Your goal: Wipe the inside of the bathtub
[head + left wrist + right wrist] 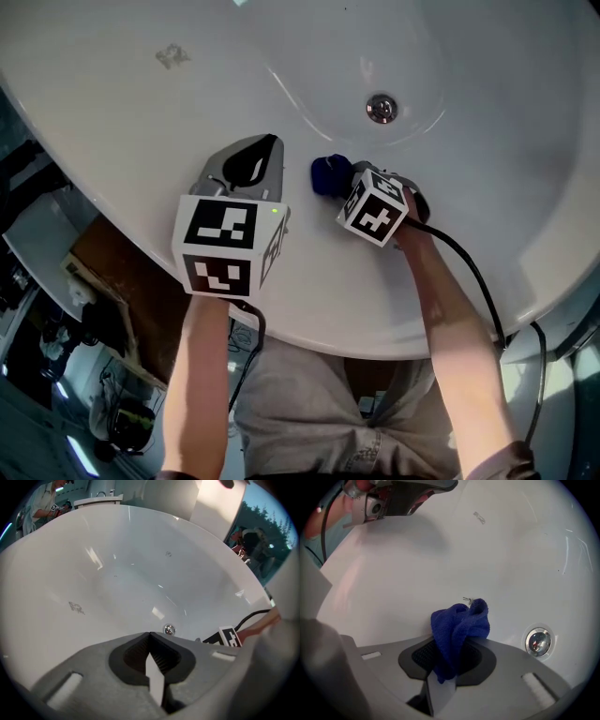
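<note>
Right gripper (449,645): jaws clamped on a bunched blue cloth (460,623), most of the fabric bulging out past the tips. Positioned inside the white bathtub (141,112), at the inner wall below the near rim. Cloth right at the wall surface; actual contact not confirmable. Round chrome fitting (537,642) set in the wall near the cloth, further from the near rim in the head view. Black cable (469,267) trailing from the gripper back over the near rim, alongside the forearm (450,319).

Left gripper (150,641): jaws closed flat on each other, nothing held between them. Held over the near rim, beside the right gripper and higher than it, tips aimed into the basin roughly toward the chrome fitting. Clear of the tub surface.

Small grey smudge (171,56) on the white tub surface toward the left side, well apart from both grippers and from the cloth.
</note>
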Demonstrator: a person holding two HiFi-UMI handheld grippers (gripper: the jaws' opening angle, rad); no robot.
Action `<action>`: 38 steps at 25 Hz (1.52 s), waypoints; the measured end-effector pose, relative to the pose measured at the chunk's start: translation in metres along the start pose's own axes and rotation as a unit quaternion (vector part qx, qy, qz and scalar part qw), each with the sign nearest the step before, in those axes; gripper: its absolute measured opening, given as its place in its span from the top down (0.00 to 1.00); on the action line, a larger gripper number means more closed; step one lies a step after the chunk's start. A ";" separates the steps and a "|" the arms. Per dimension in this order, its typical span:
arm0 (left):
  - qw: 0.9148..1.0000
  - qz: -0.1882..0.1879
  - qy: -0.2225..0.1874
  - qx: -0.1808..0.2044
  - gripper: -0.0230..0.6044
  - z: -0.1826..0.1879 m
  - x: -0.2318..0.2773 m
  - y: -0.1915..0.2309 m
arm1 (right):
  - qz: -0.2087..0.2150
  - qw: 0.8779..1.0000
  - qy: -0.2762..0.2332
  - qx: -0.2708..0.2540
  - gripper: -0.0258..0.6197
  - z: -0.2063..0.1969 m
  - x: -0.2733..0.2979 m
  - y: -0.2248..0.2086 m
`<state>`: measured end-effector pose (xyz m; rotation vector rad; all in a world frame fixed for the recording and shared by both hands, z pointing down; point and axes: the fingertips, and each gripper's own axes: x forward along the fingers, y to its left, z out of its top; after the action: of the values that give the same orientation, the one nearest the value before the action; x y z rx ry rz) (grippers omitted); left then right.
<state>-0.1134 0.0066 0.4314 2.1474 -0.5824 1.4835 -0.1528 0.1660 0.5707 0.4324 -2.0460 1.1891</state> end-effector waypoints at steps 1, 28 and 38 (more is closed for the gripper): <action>1.000 -0.001 0.001 0.002 0.96 -0.001 -0.002 0.000 | 0.002 1.000 -0.002 -0.001 0.82 0.002 -0.002 0.004; 1.000 0.007 -0.011 -0.007 0.96 0.019 -0.053 -0.005 | 0.051 0.996 -0.046 -0.050 0.82 0.050 -0.075 0.124; 1.000 0.007 -0.013 -0.002 0.96 0.020 -0.069 0.001 | 0.074 0.991 -0.058 -0.100 0.82 0.075 -0.106 0.178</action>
<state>-0.1216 -0.0009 0.3603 2.1667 -0.6106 1.4610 -0.2182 0.1878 0.3615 0.2633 -2.3056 1.0513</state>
